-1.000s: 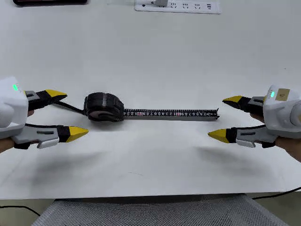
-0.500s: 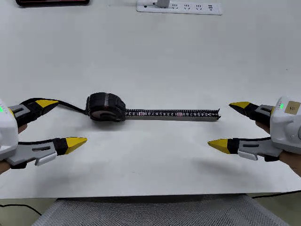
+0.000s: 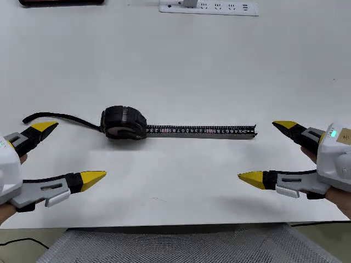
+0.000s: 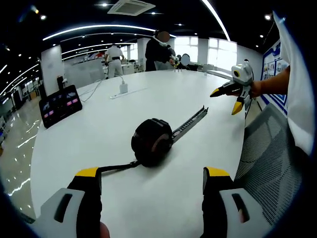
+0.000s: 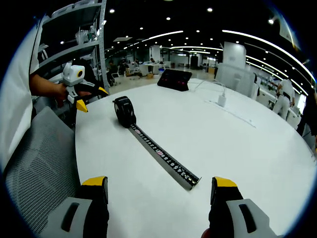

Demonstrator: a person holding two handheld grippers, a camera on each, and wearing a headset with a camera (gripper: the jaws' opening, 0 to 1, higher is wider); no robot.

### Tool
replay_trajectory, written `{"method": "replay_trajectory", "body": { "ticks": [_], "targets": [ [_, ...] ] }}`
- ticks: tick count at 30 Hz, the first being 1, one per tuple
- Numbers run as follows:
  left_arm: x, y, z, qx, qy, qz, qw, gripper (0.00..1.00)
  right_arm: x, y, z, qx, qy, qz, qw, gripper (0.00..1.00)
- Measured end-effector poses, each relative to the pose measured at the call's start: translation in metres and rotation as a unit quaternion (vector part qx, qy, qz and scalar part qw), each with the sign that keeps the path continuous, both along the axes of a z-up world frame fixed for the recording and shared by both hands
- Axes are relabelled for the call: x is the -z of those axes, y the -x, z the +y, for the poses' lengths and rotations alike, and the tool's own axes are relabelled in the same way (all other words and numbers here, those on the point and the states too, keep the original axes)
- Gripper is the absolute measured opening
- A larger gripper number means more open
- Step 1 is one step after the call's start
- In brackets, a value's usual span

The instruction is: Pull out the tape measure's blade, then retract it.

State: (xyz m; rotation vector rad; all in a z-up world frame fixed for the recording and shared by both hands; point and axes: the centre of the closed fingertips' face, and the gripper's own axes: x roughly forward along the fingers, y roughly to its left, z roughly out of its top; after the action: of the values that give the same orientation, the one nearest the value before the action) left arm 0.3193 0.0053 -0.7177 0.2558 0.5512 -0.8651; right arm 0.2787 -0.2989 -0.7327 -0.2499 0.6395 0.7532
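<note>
Head view: both grippers drawn back toward person over last second. Left gripper jaws wide apart, empty; tape measure ahead, apart. Right gripper also spread, empty; blade ahead, unheld. Pull looks done, retraction pending.
Left gripper view: tape measure dead ahead; strap trails toward left jaw.
Right gripper view: blade end close ahead between jaws, untouched; gripper low, level.
</note>
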Motion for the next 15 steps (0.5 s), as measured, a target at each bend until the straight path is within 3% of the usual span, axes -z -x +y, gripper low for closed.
{"method": "replay_trajectory", "body": {
  "ticks": [5,15],
  "targets": [
    [0.01,0.008,0.001,-0.005,-0.004,0.008,0.9999,0.84,0.002,0.005,0.001,0.009,-0.01,0.0,0.9999,0.88],
    [0.011,0.019,0.001,-0.02,0.023,0.026,0.9992,0.9,0.003,0.014,-0.002,0.031,-0.02,0.002,0.9993,0.93]
  ]
}}
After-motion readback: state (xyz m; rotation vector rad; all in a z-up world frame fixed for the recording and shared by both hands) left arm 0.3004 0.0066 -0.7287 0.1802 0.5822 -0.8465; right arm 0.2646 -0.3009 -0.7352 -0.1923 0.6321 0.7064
